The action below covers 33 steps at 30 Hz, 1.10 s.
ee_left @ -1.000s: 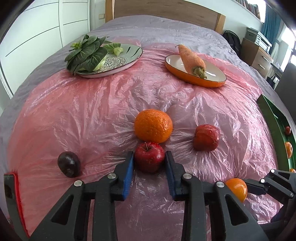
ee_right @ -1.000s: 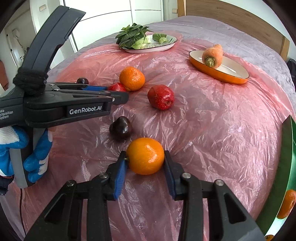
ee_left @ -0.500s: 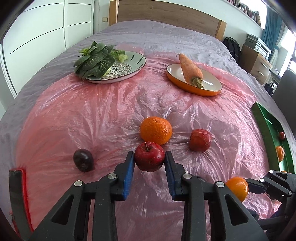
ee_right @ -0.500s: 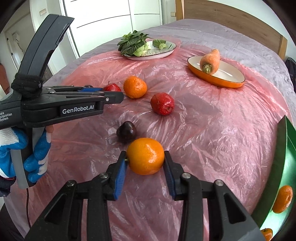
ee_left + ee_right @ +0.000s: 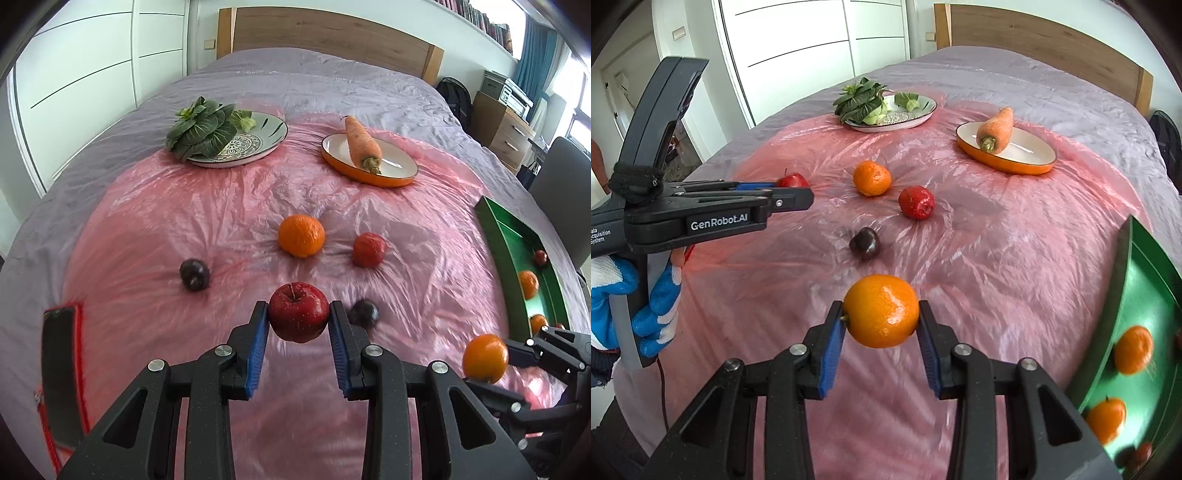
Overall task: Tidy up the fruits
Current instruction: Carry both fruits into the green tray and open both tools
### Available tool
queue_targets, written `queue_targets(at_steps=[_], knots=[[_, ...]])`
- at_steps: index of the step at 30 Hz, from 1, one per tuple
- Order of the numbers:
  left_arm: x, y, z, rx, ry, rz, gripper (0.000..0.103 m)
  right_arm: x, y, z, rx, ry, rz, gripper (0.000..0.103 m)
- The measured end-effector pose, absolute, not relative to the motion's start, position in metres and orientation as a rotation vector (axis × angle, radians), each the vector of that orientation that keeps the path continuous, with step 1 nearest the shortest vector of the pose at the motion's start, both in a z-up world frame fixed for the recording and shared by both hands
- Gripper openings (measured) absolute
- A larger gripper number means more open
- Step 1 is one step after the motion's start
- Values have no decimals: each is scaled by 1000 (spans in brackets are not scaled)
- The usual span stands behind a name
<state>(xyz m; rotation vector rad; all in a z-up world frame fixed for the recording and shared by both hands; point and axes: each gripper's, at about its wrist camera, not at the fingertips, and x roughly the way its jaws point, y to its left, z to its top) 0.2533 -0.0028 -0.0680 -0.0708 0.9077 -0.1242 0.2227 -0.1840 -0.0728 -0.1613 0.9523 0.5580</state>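
Observation:
My left gripper [image 5: 298,320] is shut on a red apple [image 5: 298,316] and holds it above the pink plastic sheet; it also shows in the right wrist view [image 5: 790,181]. My right gripper [image 5: 881,320] is shut on an orange [image 5: 881,311], held in the air left of the green tray [image 5: 1145,295]; the tray [image 5: 506,236] holds several small fruits. On the sheet lie a loose orange [image 5: 301,235], a red fruit [image 5: 368,249] and two dark plums [image 5: 194,274] [image 5: 364,312].
A patterned plate with leafy greens [image 5: 240,144] and an orange dish with a carrot [image 5: 369,162] sit at the far side of the bed. A red-edged dark object [image 5: 61,369] lies at the left. A wooden headboard stands behind.
Both grippers have lifted and drawn back with their fruit. The apple has left the sheet. The green tray shows more fully at the right.

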Motion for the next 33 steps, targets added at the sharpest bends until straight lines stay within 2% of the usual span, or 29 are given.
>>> queue_targets(at_steps=[15, 33], knots=[[184, -54, -45, -12, 921, -208, 28, 136, -241, -50, -121, 952, 490, 62], [154, -185, -22, 110, 924, -406, 28, 91, -377, -37, -23, 924, 287, 62]])
